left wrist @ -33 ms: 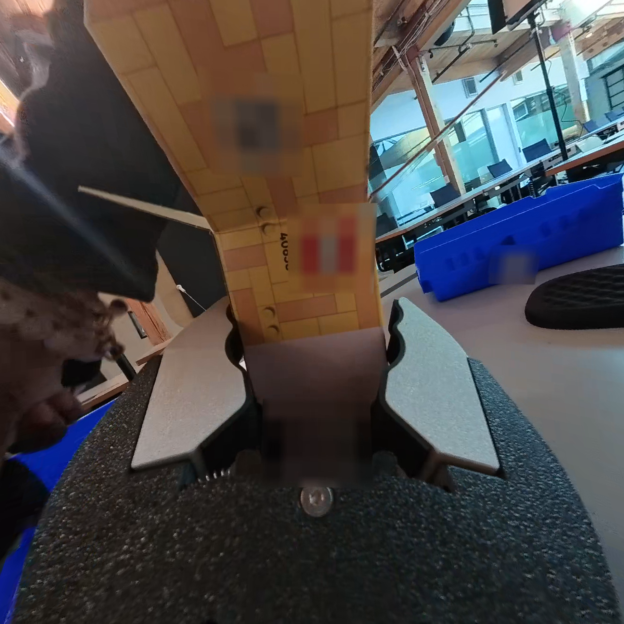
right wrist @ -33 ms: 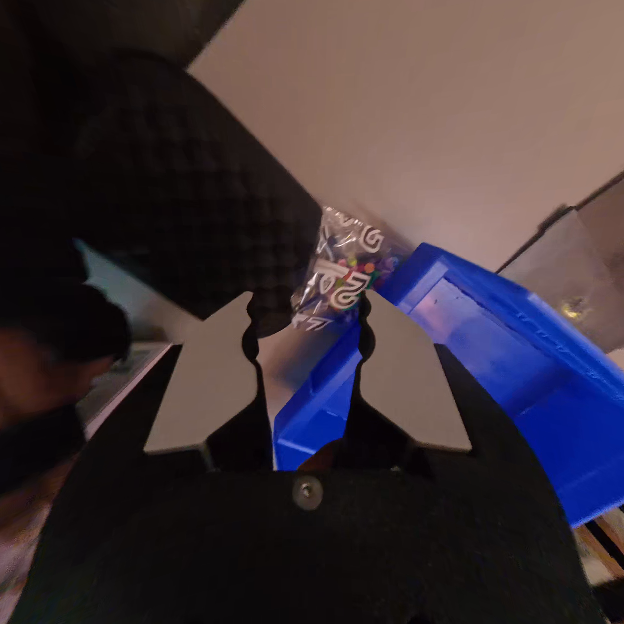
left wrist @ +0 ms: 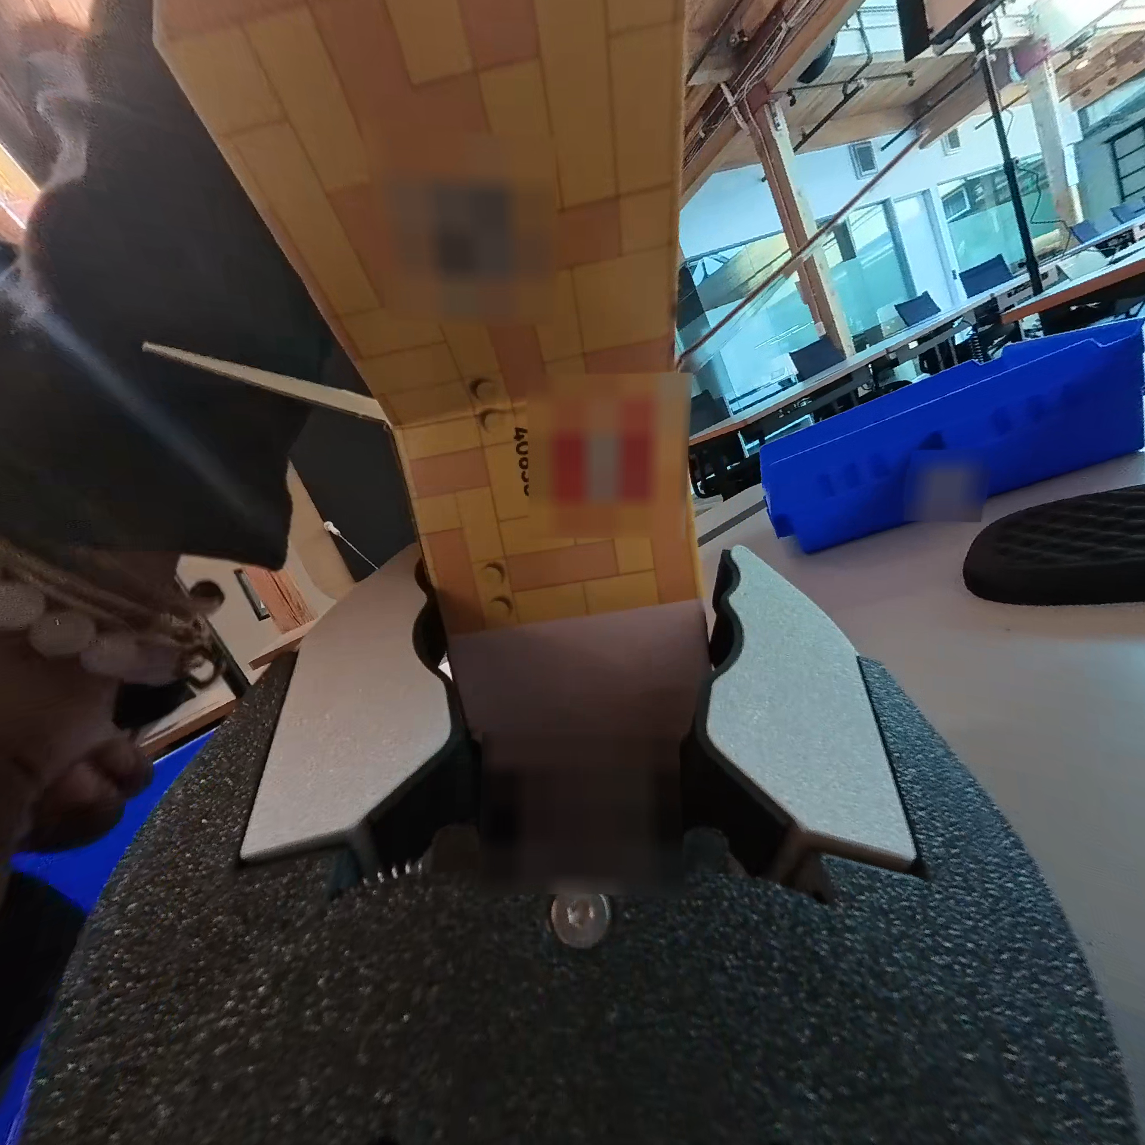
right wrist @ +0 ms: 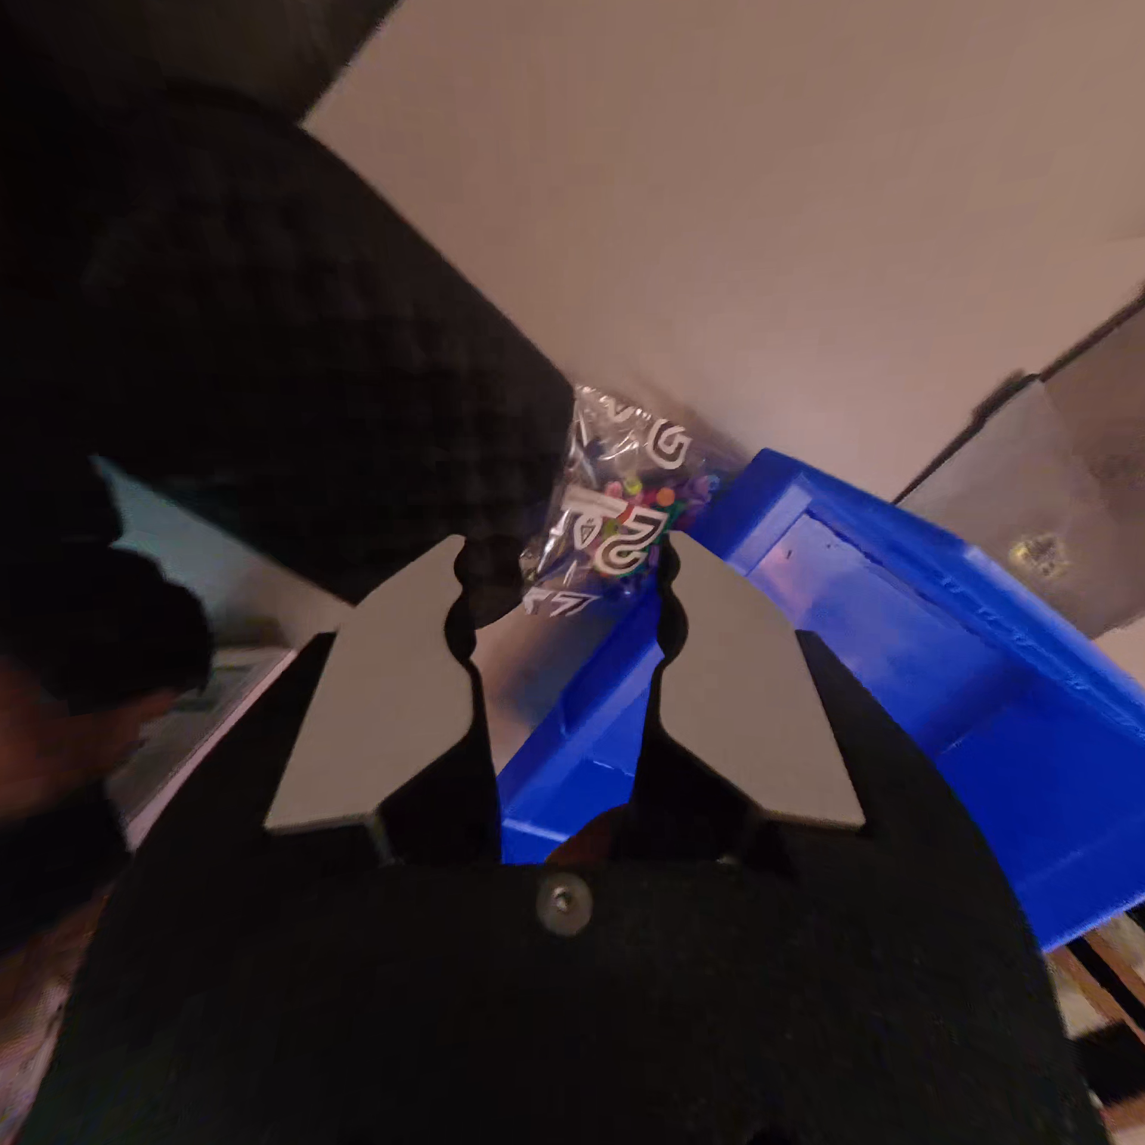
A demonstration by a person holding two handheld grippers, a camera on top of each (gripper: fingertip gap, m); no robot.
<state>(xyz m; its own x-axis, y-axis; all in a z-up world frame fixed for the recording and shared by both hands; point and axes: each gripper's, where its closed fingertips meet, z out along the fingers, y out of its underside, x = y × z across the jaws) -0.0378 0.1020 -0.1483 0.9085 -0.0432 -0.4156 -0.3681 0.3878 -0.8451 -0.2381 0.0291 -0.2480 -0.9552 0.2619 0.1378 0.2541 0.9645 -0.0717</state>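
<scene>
My left gripper [left wrist: 573, 598] is shut on a yellow cardboard box [left wrist: 495, 124] printed with a brick pattern. It holds the box upright by its lower end, and an opened flap [left wrist: 260, 384] sticks out to the left. My right gripper [right wrist: 564, 557] is open. Its tips are just short of a small clear plastic bag [right wrist: 619, 495] of tiny coloured pieces. The bag lies on the table [right wrist: 743, 217] between a black textured pad [right wrist: 279, 341] and the corner of a blue plastic bin [right wrist: 929, 650]. The right finger [right wrist: 712, 681] is close to the bin's corner.
In the left wrist view a blue bin [left wrist: 991, 446] and a black textured pad [left wrist: 1066, 557] lie on the pale table [left wrist: 960, 712] to the right. A person's dark sleeve [left wrist: 155, 372] and hand [left wrist: 56, 774] fill the left side. Desks and chairs stand far behind.
</scene>
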